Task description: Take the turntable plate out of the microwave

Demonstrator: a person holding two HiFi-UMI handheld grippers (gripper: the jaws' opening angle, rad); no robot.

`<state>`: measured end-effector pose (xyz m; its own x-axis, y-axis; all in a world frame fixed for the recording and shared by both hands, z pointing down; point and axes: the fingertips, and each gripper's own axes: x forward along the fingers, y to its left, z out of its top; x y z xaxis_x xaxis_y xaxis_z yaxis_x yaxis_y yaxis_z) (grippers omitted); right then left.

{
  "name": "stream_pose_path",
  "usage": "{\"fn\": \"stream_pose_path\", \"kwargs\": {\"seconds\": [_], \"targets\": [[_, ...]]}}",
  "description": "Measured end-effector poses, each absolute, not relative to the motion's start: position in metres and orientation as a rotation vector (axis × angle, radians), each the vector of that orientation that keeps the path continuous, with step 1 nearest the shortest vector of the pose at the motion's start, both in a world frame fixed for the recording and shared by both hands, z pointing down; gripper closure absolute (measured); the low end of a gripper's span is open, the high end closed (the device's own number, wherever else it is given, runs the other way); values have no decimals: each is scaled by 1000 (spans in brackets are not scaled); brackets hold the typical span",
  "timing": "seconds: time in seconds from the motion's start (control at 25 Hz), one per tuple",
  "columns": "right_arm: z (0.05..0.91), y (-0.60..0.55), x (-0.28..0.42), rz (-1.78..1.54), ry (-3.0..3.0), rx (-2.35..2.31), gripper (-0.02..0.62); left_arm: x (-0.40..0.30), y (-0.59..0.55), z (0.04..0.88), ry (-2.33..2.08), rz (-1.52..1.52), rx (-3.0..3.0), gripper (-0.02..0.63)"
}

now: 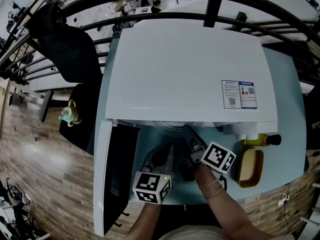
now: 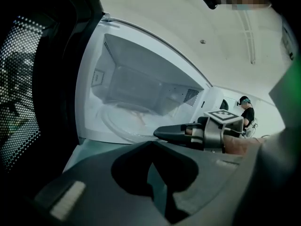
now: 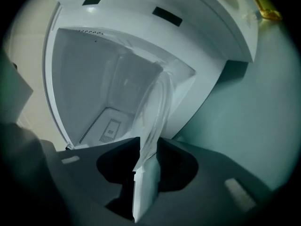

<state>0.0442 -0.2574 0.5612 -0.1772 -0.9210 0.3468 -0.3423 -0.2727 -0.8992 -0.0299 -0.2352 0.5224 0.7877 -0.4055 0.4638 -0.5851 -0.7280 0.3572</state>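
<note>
1. The door [image 1: 116, 174] hangs open at the lower left of the head view. The pull should run straight back so the glass never swings into it.
2. The left gripper [image 2: 150, 145] sits low centre, just before the opening and beside the other tool. Its jaws are pressed together on nothing. It would probably help most by opening and taking the plate's left rim as that rim comes past the sill.
3. The plate [image 3: 157, 102] lies in the microwave [image 1: 190, 69] cavity, with its near rim at the mouth.
4. The right gripper [image 3: 146, 149] is clenched on that near rim, and the glass shows edge-on between its jaws. A one-sided hold on slick glass will likely lever downward. It seems best to lift only enough to free the plate from its seat, hold it level, and draw slowly.
5. At the right, a tray [image 1: 251, 168] and a bottle [image 1: 260, 140] stand on the table [image 1: 287, 109]. The plate should be set down short of them.
</note>
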Motion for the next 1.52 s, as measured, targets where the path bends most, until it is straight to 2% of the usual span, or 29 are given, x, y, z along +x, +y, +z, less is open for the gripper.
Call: {"fn": "stream_pose_path", "kwargs": {"seconds": [0.36, 0.6, 0.68, 0.84, 1.04, 1.52], "targets": [[557, -253, 44, -1431, 1450, -1513, 500, -27, -237, 530, -721, 487, 2433, 603], [557, -242, 41, -1445, 1458, -1510, 499, -30, -230, 536, -680, 469, 2359, 500], [558, -237, 39, -1455, 1462, -1512, 499, -32, -229, 537, -680, 447, 2325, 428], [557, -227, 35, -1462, 1484, -1505, 502, -39, -235, 535, -702, 379, 2268, 376], [557, -212, 28, -1485, 1484, -1502, 502, -47, -245, 533, -736, 280, 2197, 364], [554, -193, 20, -1515, 1491, -1427, 508, -50, -248, 547, -729, 255, 2114, 359]]}}
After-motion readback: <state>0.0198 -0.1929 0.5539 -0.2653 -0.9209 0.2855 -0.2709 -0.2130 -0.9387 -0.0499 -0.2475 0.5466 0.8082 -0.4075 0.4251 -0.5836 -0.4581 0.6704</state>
